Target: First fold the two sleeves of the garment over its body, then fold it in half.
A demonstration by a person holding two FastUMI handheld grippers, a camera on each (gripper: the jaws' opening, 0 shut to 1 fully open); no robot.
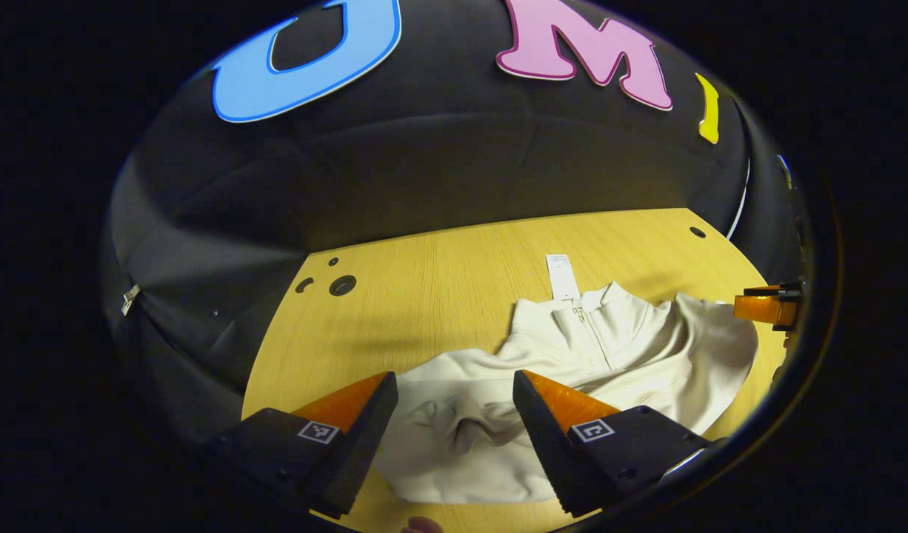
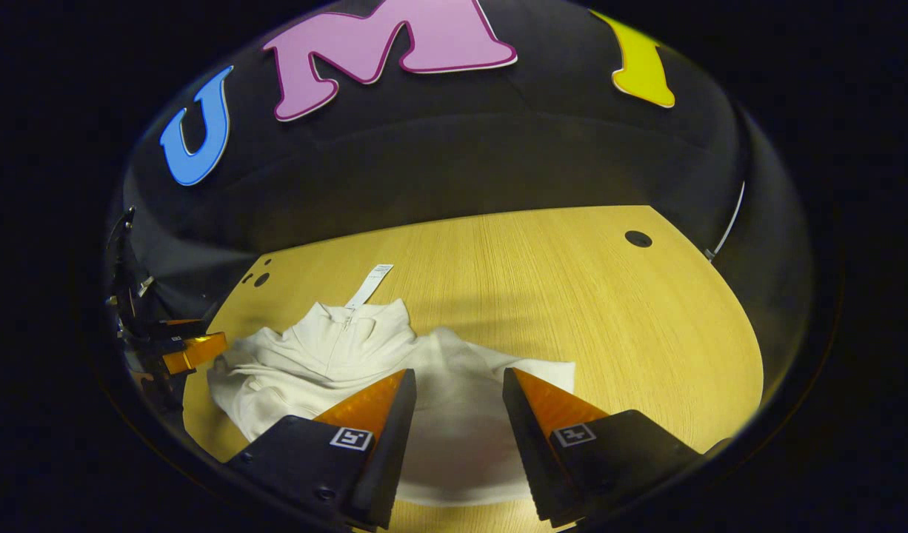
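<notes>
In the left gripper view, the left hand-held gripper is seen at the bottom with its two fingers spread wide and nothing held between them. Between and just beyond the fingers lies a crumpled part of a cream garment; whether the fingertips touch the cloth cannot be told. The garment is spread on a light wooden tabletop, its zipped collar pointed away toward the booth's black wall. A white tag lies flat on the wood just past the collar. At the far right edge of this view, the tip of the right hand-held gripper is seen beside the garment's edge. Round holes are cut in the tabletop at the far left, and another is seen at the far right corner.

In the right gripper view, the right hand-held gripper is likewise shown at the bottom, fingers wide apart and empty. Smooth cream cloth lies between and ahead of them. The garment is seen stretching away to the left, rumpled there, with its collar and tag beyond. At the left edge the left hand-held gripper is seen just beside the garment. A dark hole is set in the tabletop at the far right.
</notes>
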